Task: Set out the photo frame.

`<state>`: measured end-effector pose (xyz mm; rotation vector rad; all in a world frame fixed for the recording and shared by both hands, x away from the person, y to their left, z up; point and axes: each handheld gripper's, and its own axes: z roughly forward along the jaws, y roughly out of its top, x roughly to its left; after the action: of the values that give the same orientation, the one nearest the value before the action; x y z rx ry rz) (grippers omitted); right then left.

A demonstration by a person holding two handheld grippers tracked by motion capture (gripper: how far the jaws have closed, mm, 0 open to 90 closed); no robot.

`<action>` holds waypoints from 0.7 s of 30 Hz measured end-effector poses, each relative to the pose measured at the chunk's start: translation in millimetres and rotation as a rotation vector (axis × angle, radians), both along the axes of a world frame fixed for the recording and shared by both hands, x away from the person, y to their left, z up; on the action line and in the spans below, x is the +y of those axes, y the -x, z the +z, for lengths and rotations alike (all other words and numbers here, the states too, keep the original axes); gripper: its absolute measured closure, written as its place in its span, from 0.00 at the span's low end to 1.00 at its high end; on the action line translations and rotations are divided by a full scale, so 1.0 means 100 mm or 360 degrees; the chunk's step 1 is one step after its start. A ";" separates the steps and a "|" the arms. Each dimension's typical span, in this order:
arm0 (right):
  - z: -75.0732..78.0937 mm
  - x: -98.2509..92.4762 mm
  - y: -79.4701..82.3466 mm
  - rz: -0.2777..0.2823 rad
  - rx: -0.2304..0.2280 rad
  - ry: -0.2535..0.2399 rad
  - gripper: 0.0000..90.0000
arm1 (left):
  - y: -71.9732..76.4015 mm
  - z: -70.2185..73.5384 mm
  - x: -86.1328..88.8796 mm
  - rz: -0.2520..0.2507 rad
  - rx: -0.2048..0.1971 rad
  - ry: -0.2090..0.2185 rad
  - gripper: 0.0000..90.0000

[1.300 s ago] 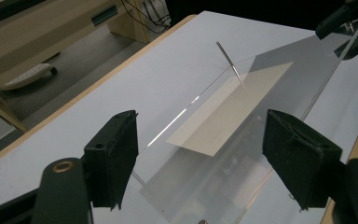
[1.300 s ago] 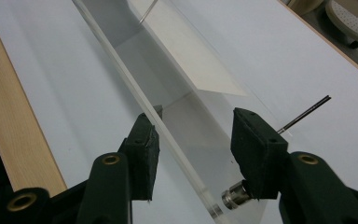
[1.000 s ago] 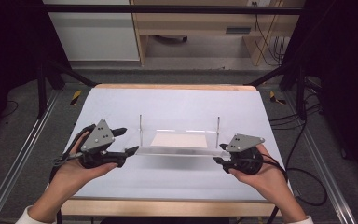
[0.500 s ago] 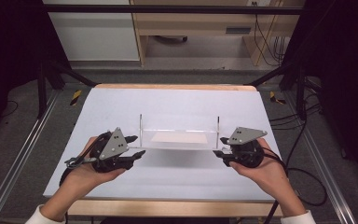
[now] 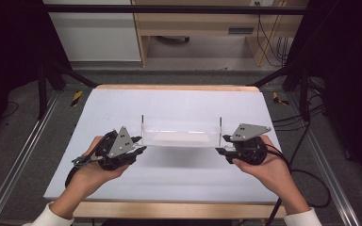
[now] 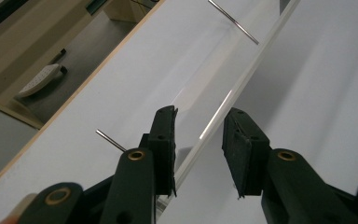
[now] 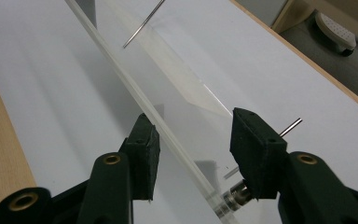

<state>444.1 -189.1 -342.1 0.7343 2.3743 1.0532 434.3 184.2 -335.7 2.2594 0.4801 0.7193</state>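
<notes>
I've got lots of bare white tabletop (image 5: 179, 101) around the clear acrylic tray with thin metal pins (image 5: 181, 137), sitting mid-frame, long axis left-to-right. My left gripper (image 5: 139, 149) has just been closing, its jaws straddling the tray's edge without pressing yet. The right gripper (image 5: 220, 151) straddles the other end; can't tell if it's clamping.

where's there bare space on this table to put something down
The white table top is bare behind the clear acrylic stand, up to the far wooden edge, and in front of it toward the near edge. It is crowded at the stand's ends, where the left gripper and right gripper sit.
</notes>
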 end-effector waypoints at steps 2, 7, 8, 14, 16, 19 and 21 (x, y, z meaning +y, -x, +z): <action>-0.01 0.00 0.00 0.0002 -0.0006 -0.0008 0.59 | -0.02 0.02 0.00 -0.0003 0.0021 -0.0001 0.73; -0.02 -0.05 0.01 -0.0001 -0.0081 -0.0065 0.47 | -0.05 0.05 0.01 -0.0010 0.0043 0.0009 0.73; -0.03 -0.07 0.01 -0.0005 -0.0105 -0.0072 0.44 | -0.06 0.05 0.01 -0.0010 0.0045 0.0014 0.73; -0.10 -0.22 -0.01 -0.0051 -0.0129 -0.0060 0.42 | -0.12 0.10 0.01 -0.0005 0.0059 0.0033 0.72; -0.13 -0.25 -0.04 -0.0066 -0.0124 -0.0063 0.45 | -0.15 0.13 0.01 -0.0004 0.0061 0.0038 0.72; -0.17 -0.28 -0.10 -0.0090 -0.0131 -0.0073 0.53 | -0.18 0.15 0.01 -0.0002 0.0069 0.0045 0.72; -0.19 -0.28 -0.14 -0.0101 -0.0132 -0.0083 0.56 | -0.24 0.19 0.01 -0.0004 0.0084 0.0060 0.71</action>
<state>458.1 -217.5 -361.1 0.7638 2.2465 1.1013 458.2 185.2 -316.5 2.2478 0.5124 0.6452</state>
